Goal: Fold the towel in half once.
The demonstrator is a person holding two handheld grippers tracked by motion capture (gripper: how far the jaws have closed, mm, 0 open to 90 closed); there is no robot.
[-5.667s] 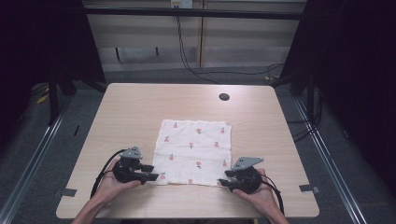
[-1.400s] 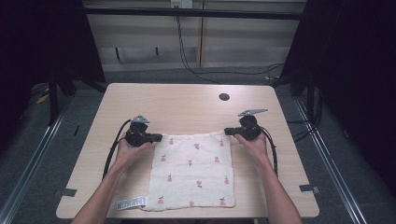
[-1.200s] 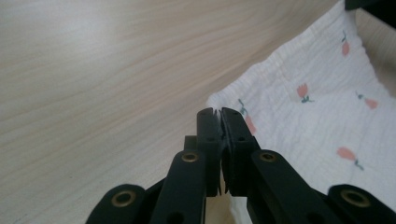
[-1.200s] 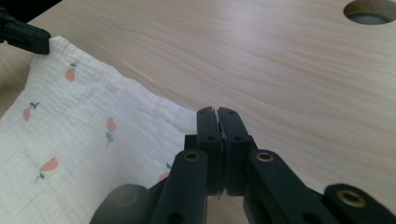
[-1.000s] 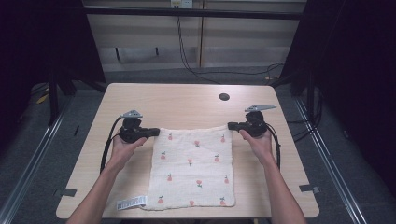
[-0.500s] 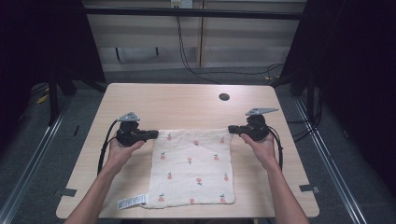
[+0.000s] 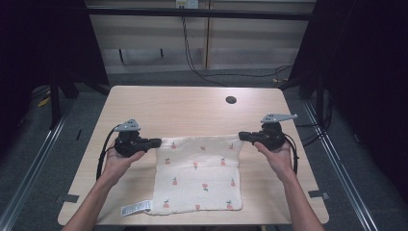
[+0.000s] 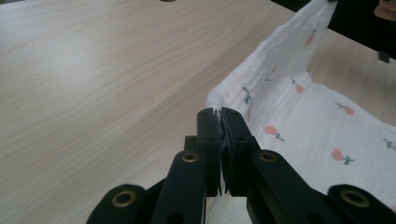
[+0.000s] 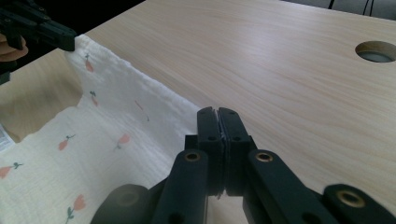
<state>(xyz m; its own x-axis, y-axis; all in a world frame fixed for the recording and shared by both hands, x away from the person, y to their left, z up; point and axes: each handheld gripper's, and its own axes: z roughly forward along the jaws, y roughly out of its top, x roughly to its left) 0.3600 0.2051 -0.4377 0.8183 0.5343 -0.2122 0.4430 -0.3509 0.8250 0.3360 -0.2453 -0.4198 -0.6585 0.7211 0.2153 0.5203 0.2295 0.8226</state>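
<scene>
Holding the far edge of the cloth [image 7: 199,175] up off the desk [image 7: 192,108] right now, one corner in each gripper. Left gripper [image 7: 153,142] is clamped tight on the far-left corner, right gripper [image 7: 243,136] is clamped tight on the far-right one, both sets of jaws fully pinched with just the thin fabric between them. In the left gripper view the cloth comes out right at the tips of my jaws, so I've only got a sliver of hem there, and the right gripper view looks about the same. The rest of the cloth lies flat toward my side of the desk, near edge close to the front rim, with a little white label [image 7: 135,208] sticking out at the near-left corner. Stuff that could go wrong, as I see it: if I pull my hands apart too hard to keep that top edge taut, one corner could slip out of the jaws since the bite is so shallow, and then the whole edge flops and I'd get a crooked fold. If I carry one hand faster than the other the cloth skews and the corners won't line up. Also the near edge could drag off the front of the desk if I tug toward me.
</scene>
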